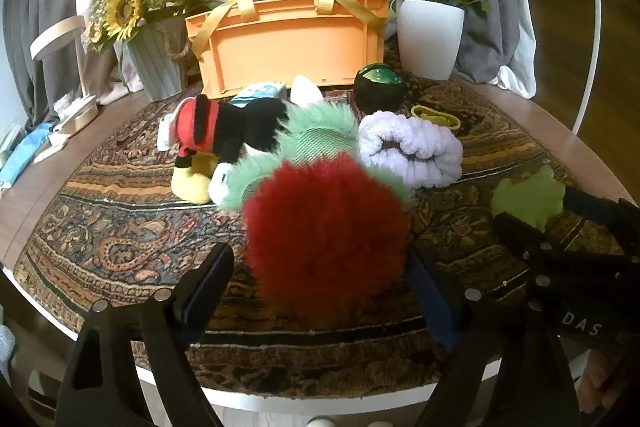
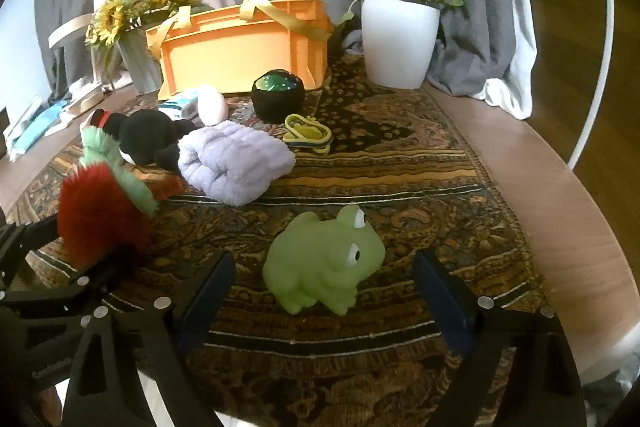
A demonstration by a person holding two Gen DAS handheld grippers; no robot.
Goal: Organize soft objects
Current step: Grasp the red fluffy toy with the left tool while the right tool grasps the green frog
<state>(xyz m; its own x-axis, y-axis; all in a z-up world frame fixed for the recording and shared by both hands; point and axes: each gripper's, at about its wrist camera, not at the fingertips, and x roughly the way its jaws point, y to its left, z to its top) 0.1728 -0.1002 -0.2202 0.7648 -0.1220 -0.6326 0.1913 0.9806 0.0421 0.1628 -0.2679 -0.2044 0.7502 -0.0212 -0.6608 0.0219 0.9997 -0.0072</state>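
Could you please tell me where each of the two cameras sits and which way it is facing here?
Left wrist: on the left gripper, looking forward and down at the red fluffy toy between its open fingers; the right gripper shows at right.
Right wrist: on the right gripper, looking forward and down at the green frog between its open fingers; the left gripper shows at left.
Shared: both toys, orange crate, purple towel, patterned rug.

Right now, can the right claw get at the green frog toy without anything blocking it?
Probably yes. The right claw is open, and the green frog toy sits on the patterned rug between its fingers, which do not touch it. Nothing lies between them; the lilac towel roll is farther back.
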